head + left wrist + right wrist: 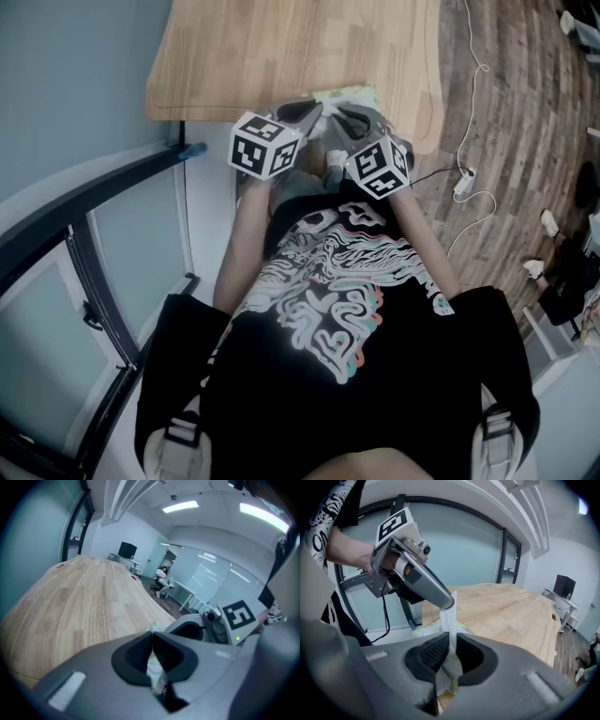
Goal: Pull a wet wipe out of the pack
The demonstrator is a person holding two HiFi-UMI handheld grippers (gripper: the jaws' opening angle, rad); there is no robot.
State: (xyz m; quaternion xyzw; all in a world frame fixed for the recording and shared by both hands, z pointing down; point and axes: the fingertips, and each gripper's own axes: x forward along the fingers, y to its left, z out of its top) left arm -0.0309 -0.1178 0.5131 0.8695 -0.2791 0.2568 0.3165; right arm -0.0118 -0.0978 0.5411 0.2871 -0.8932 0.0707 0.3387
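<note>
Wipe (451, 618) stands stretched above the pack (352, 93) at the tabletop's (281, 47) six-o'clock edge, left claw (447, 603) clenched on its top, right claw (453, 638) clenched lower down.

The table (281, 56) is smooth matt wood, the wet wipe (451, 613) thin limp white cloth.

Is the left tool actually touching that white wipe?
Touching. The right gripper view shows the left tool pinching the top of the wet wipe, which stretches down from it.
</note>
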